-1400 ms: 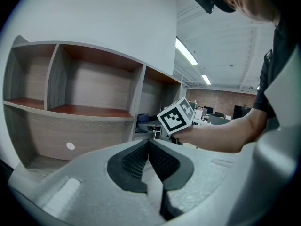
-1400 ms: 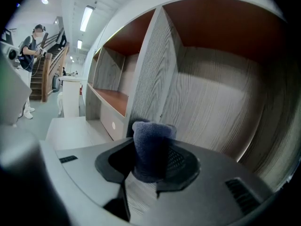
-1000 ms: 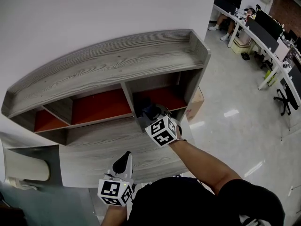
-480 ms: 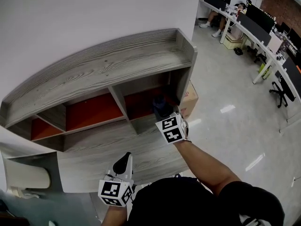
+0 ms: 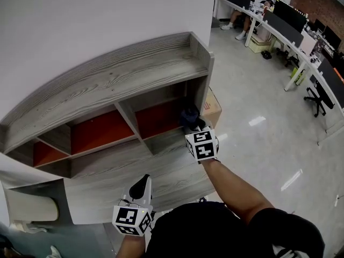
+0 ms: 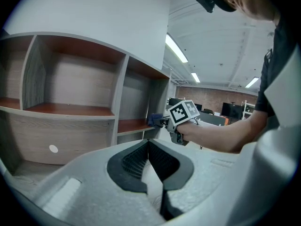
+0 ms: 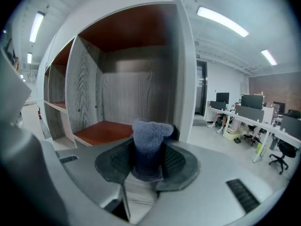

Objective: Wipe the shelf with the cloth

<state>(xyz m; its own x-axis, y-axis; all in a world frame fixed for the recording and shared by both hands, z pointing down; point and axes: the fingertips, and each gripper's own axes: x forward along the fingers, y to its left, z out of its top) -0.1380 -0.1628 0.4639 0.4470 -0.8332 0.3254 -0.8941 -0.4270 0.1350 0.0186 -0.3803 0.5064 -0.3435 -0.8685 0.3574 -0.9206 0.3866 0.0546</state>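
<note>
Pinching the cloth (image 7: 150, 133) upright between right gripper (image 7: 149, 157) fingers (image 7: 178, 161)

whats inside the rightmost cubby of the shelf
Only its red floor and grey wood walls show. The blue cloth in the right gripper covers the floor's near right corner.

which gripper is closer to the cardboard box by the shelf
Right. The right gripper, holding the cloth, is beside the cardboard box; the left gripper is far back.
</note>
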